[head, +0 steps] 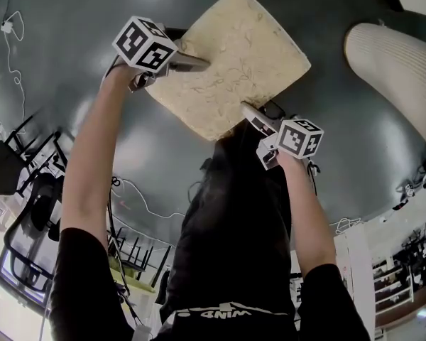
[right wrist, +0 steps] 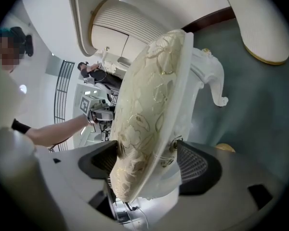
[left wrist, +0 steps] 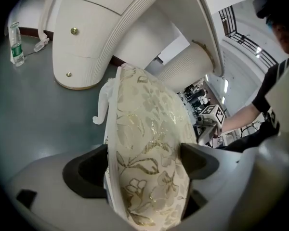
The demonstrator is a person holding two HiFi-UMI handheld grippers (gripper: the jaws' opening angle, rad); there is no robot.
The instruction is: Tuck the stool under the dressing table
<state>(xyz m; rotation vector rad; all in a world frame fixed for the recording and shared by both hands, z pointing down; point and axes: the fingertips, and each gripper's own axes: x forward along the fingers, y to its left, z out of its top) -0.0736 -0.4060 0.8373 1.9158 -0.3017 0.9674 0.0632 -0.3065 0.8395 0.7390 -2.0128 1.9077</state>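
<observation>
Looking down from the head, only the padded seat of the stool point(head: 231, 59) shows. Its legs are hidden beneath the cushion, and I cannot tell whether they touch the grey floor point(head: 78, 20) or hang clear of it. The dressing table point(head: 401, 69) is cut off by the right edge, so just one ribbed cream pedestal shows there. The person's dark clothing fills the lower middle of that view.

The gripper views give more. One curled white leg point(left wrist: 102, 105) shows beside the seat, and a small bottle point(left wrist: 16, 44) stands far off on the floor (its label is too small to read).

The left gripper point(head: 197, 64) pinches the seat's left edge, with a jaw pressed on either side of the floral cushion and its white frame. The right gripper point(head: 250, 112) grips the edge nearest the person in the same way, its jaws closed on cushion and frame. The stool sits between the two grippers, to the left of the pedestal and apart from it, out in the open rather than under the table.
</observation>
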